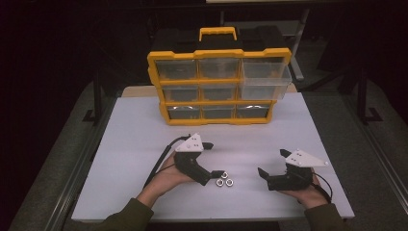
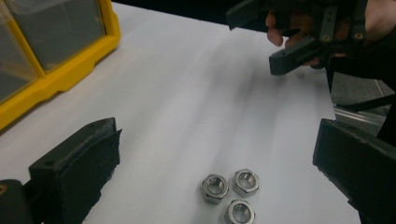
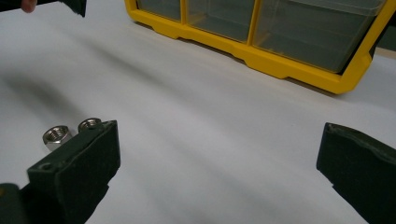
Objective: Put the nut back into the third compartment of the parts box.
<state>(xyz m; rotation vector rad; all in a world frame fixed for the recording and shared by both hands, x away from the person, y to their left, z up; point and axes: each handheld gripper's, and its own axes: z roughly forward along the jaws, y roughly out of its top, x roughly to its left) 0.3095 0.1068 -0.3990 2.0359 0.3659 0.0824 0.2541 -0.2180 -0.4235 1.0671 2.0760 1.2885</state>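
Resting on the white tabletop (image 1: 144, 130): three steel nuts (image 1: 223, 179), clustered and touching, just beside the left gripper (image 2: 212, 154). Spreading wide around nothing, jaws of that gripper framing the nuts. Hovering well apart to the right, right gripper (image 3: 217, 154), likewise gaping and empty. Standing behind, yellow drawer organizer (image 1: 219, 86), one drawer (image 1: 265, 79) jutting out.

Probably a workshop or lab: a yellow parts organizer (image 1: 219, 86) and steel nuts (image 1: 223, 179) on a white bench (image 1: 139, 125), surroundings dark.
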